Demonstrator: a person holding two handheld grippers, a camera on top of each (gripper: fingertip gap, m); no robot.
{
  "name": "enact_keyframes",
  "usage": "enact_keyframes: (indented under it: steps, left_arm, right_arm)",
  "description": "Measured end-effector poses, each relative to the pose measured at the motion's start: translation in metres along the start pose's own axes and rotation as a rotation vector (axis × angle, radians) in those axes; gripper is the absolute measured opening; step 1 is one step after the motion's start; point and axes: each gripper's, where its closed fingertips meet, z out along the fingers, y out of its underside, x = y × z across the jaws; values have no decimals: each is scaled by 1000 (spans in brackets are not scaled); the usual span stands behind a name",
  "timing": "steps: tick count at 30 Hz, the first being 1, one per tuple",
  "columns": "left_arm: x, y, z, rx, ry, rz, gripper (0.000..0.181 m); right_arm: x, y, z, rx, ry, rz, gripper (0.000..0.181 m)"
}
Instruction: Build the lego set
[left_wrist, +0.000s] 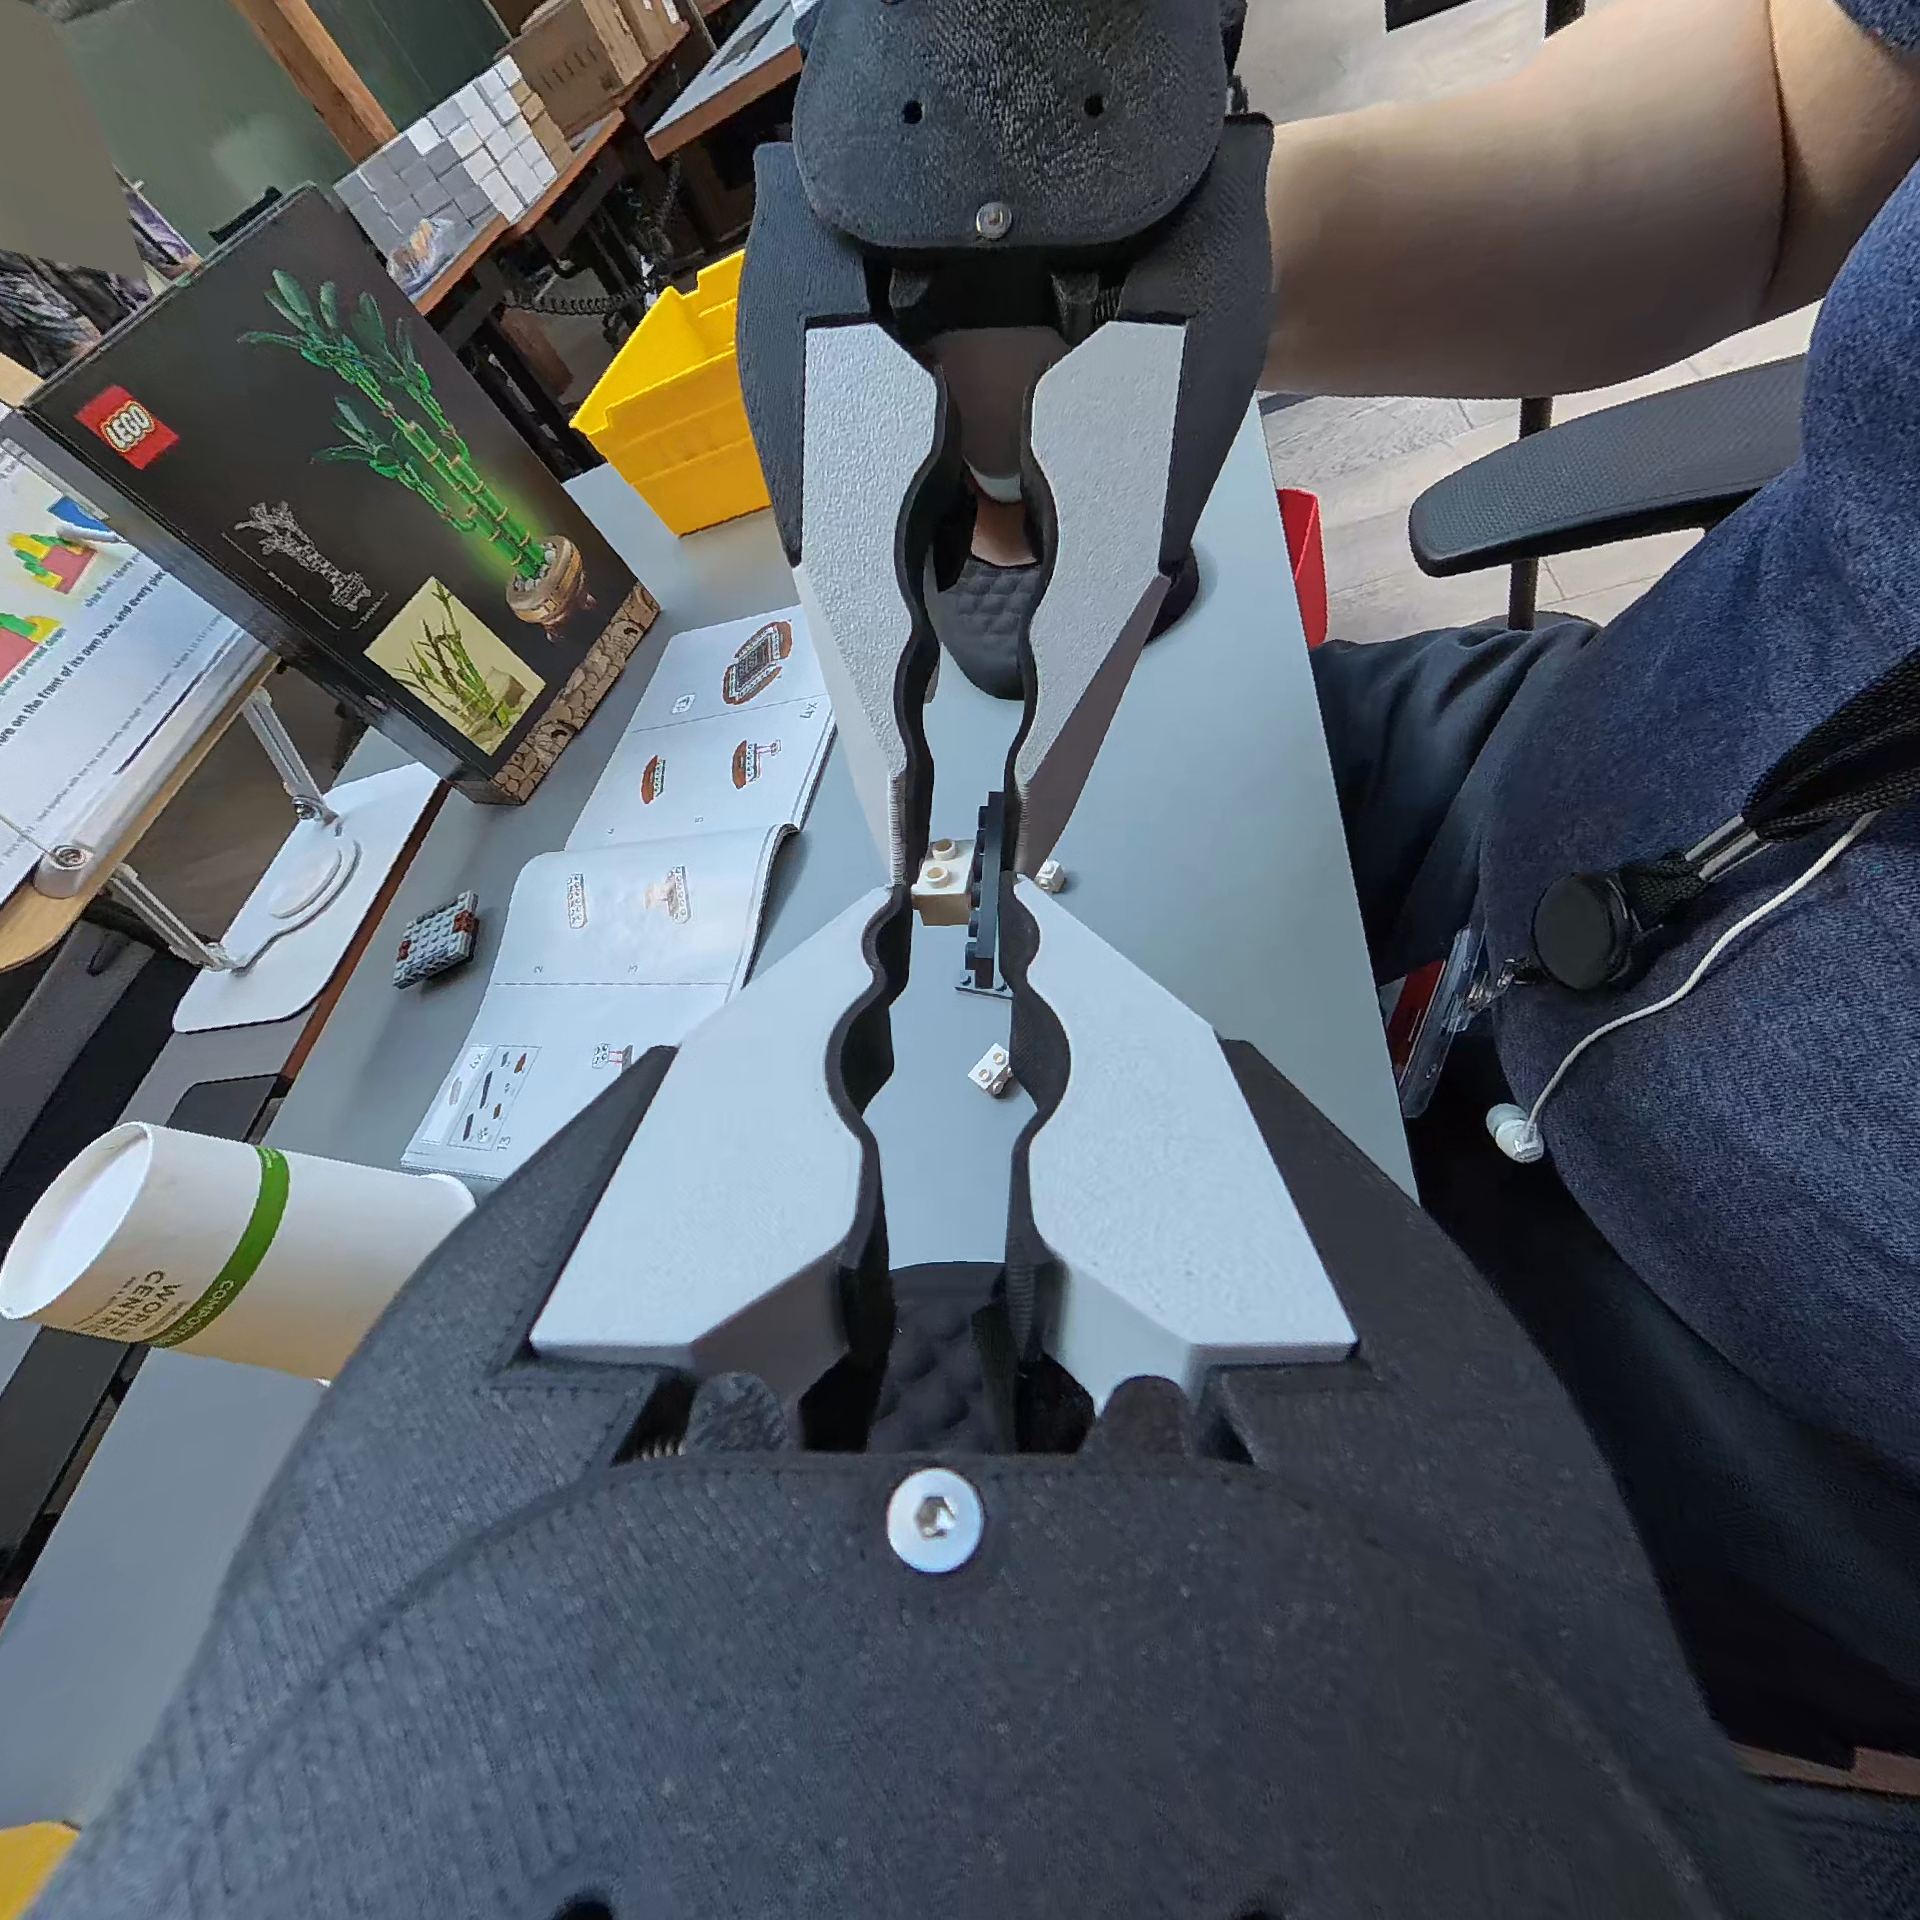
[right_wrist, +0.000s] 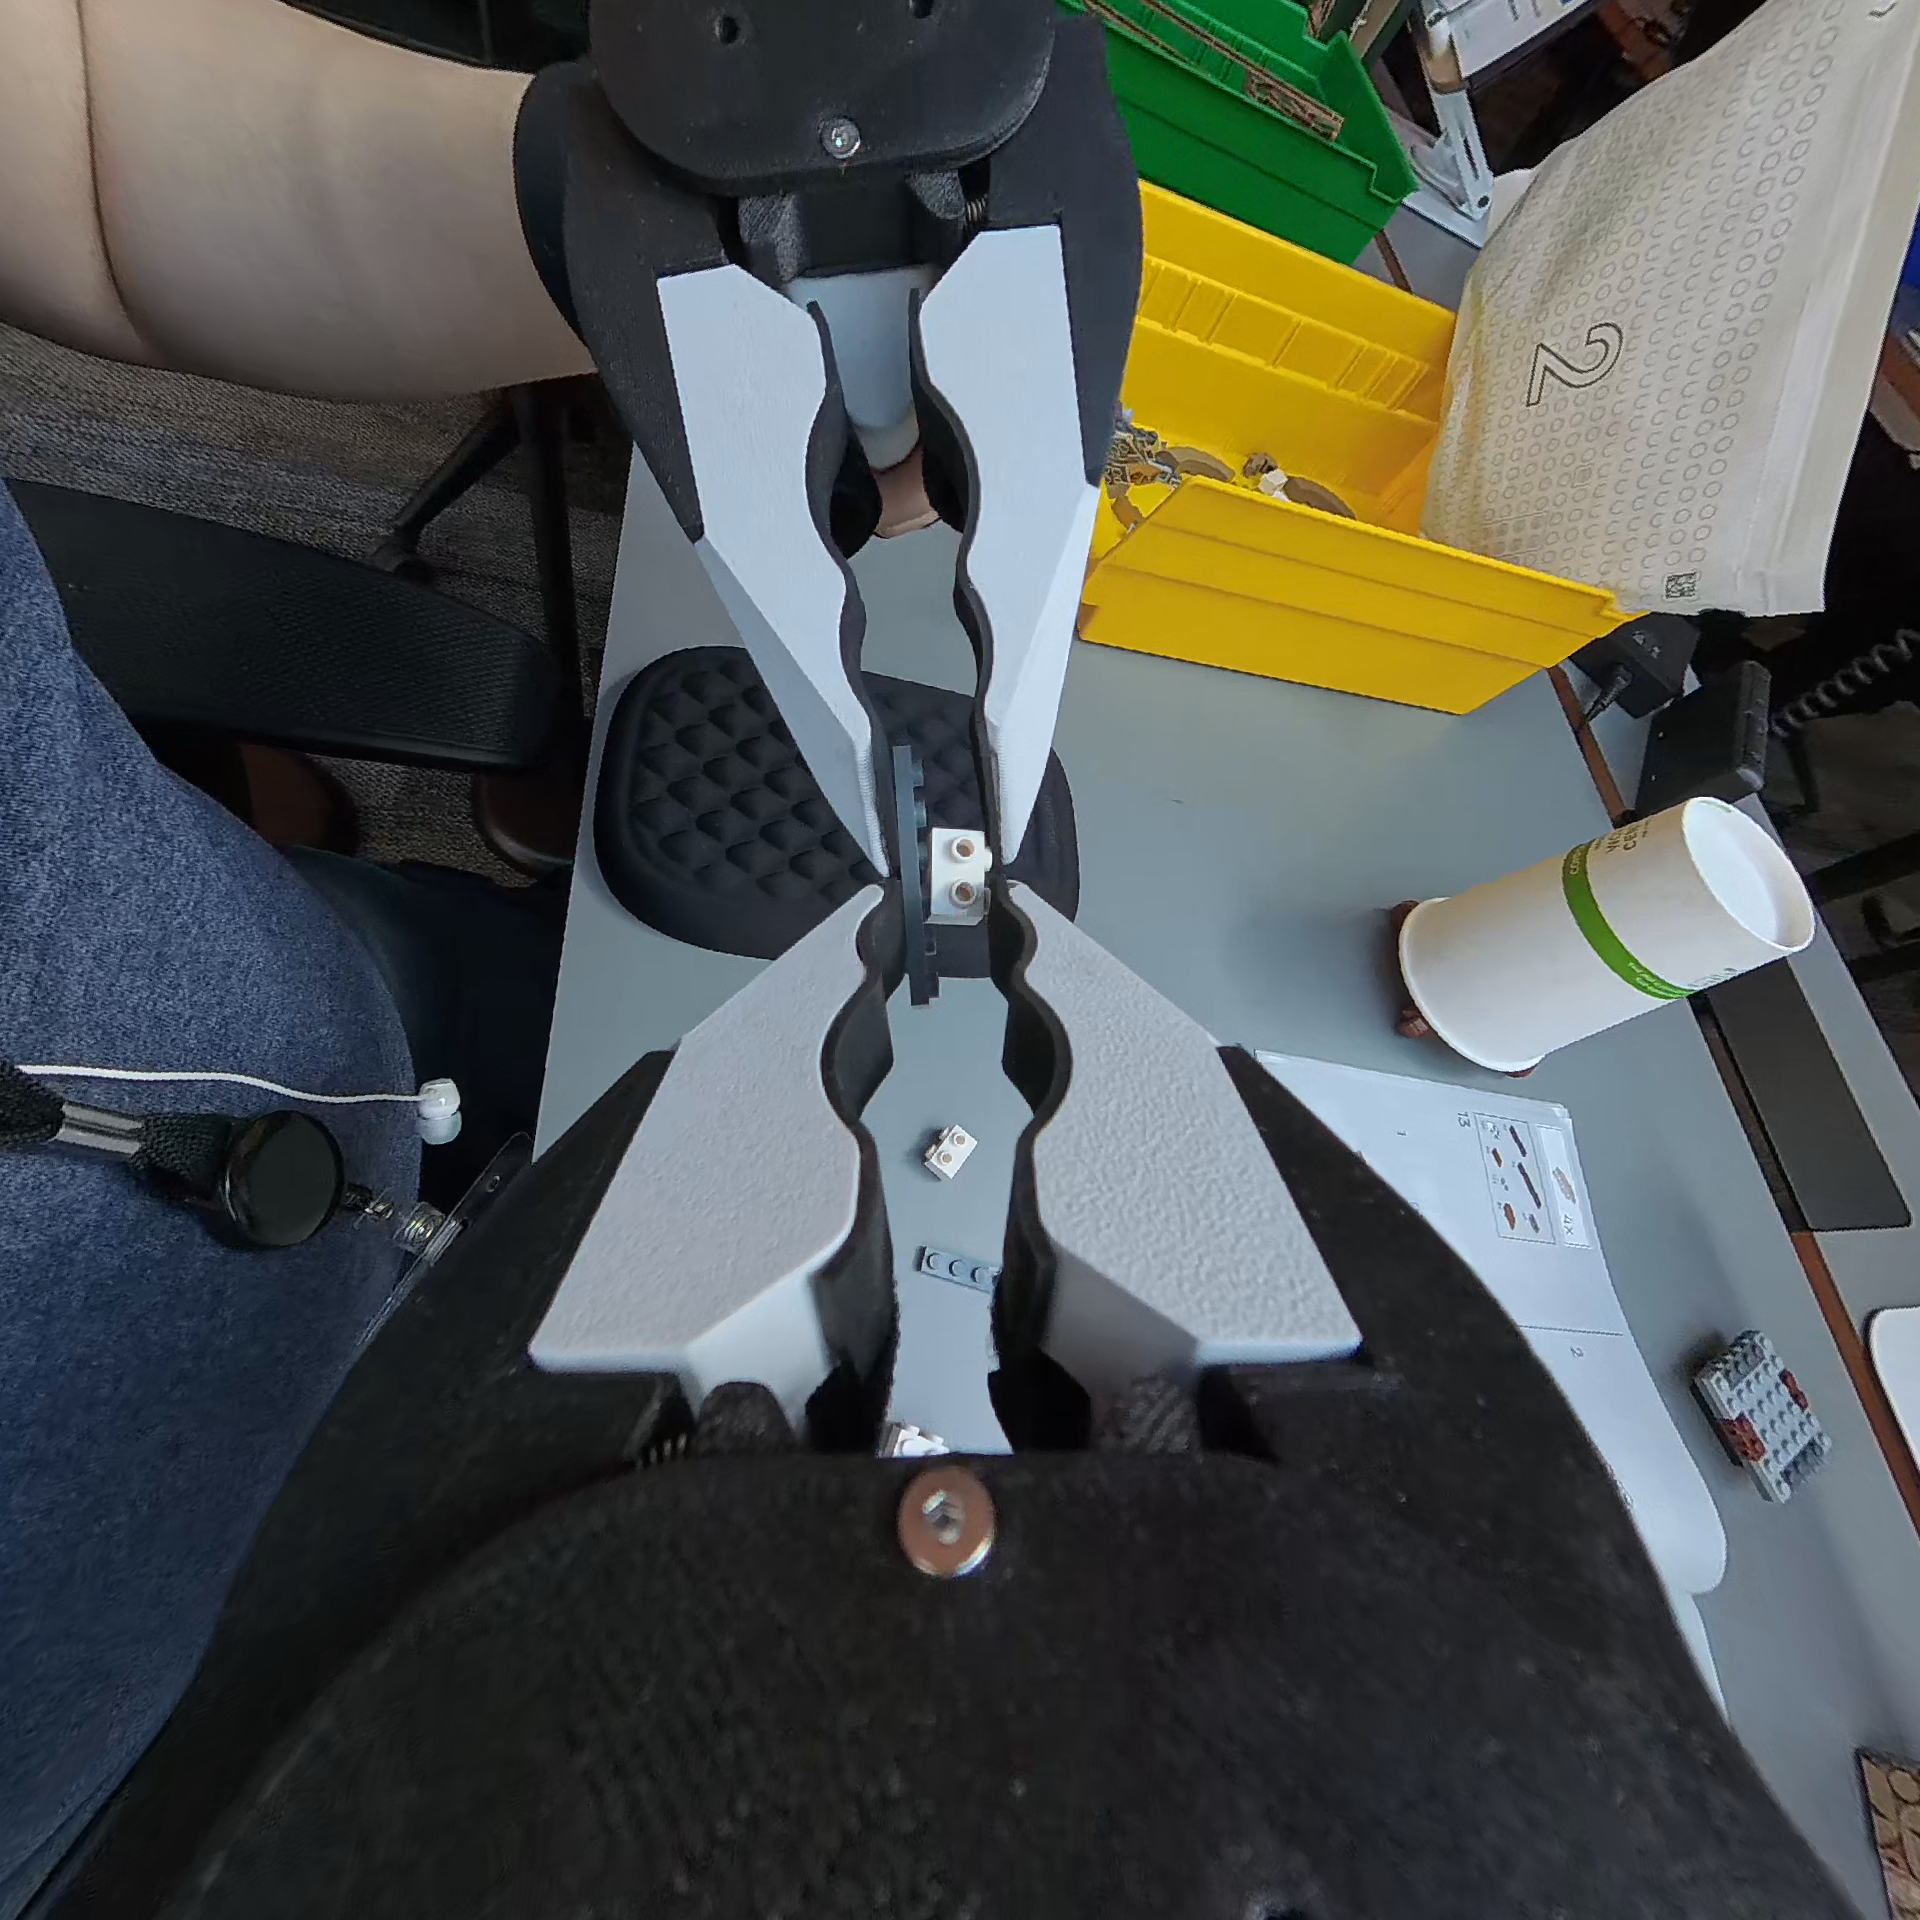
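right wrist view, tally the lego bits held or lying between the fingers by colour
white pieces: 3 (one held, two on the table)
dark grey plate: 1, held
light grey plate: 1, on the table
total: 5

Grey table, yellow bin, paper cup, open booklet, loose, seemingly white bricks

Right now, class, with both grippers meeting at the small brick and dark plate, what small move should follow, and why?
Probably a gentle squeeze, pressing the pale brick onto the dark plate. Both sit side by side between the tips of the left gripper and right gripper; full seating isn't visible.
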Motion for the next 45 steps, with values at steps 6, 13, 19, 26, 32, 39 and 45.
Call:
enact_keyframes:
  steps: [6, 13, 19, 26, 32, 39, 45]
  left_arm:
    - [0, -3, -3, 27, 11, -19, 13]
    - [1, -7, -5, 58, 22, -55, 13]
    - [0, -7, -4, 65, 5, -63, 13]
    - [-2, -7, -5, 72, -16, -74, 13]
    - [-1, -6, -5, 72, -14, -88, 14]
    - [3, -15, -10, 140, 11, -109, 15]
    - [3, -15, -10, 134, -30, -35, 13]
  right_arm:
    - [-2, -4, -2, 34, -47, 62, 15]
    - [-3, -8, -4, 40, -49, 67, 15]
    - [-2, -7, -4, 38, -47, 73, 15]
    - [1, -7, -4, 35, -2, 23, 14]
    - [0, -5, -3, 36, 7, -11, 15]
    - [-4, -14, -8, 111, 16, -48, 15]
    - [-6, -13, -8, 141, -25, 29, 15]
